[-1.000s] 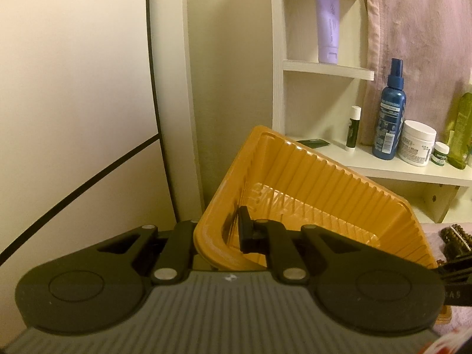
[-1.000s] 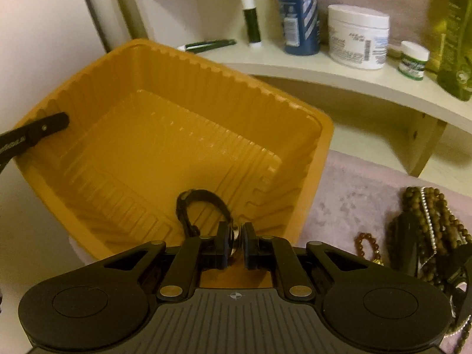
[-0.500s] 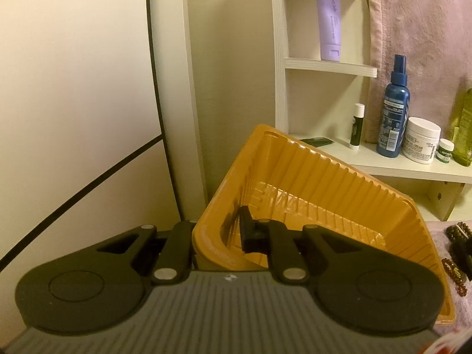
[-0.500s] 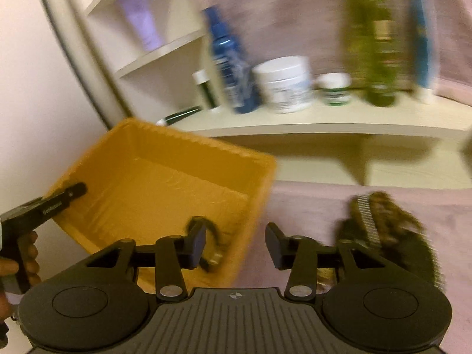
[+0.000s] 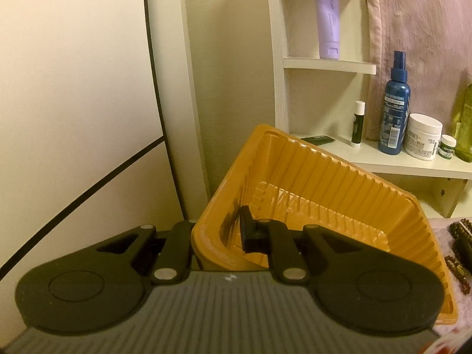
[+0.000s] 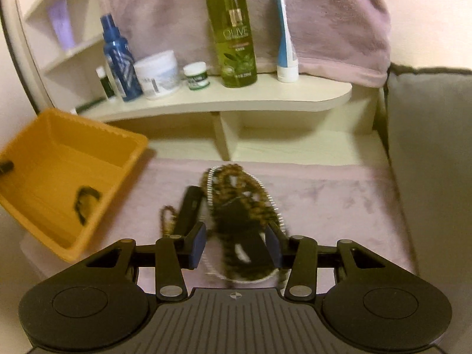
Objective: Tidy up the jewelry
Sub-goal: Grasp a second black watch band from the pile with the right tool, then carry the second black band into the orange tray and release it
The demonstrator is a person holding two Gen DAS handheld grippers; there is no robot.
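On the pink cloth (image 6: 339,194) below the shelf (image 6: 236,100), my right hand-held gripper (image 6: 236,243), spread and empty, hangs over the beads (image 6: 244,188), lengthwise straight ahead, while my left (image 5: 219,233) pinches the tray (image 5: 324,177) rim.

The left gripper (image 5: 219,237) fingers are clamped together, while the right gripper (image 6: 235,246) fingers stand parted, empty.

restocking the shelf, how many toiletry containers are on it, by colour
purple squeeze tube: 1
blue spray bottle: 1
white plastic jars: 2
green olive bottle: 1
small green-and-white stick: 1
blue-and-white standing tube: 1
total: 7
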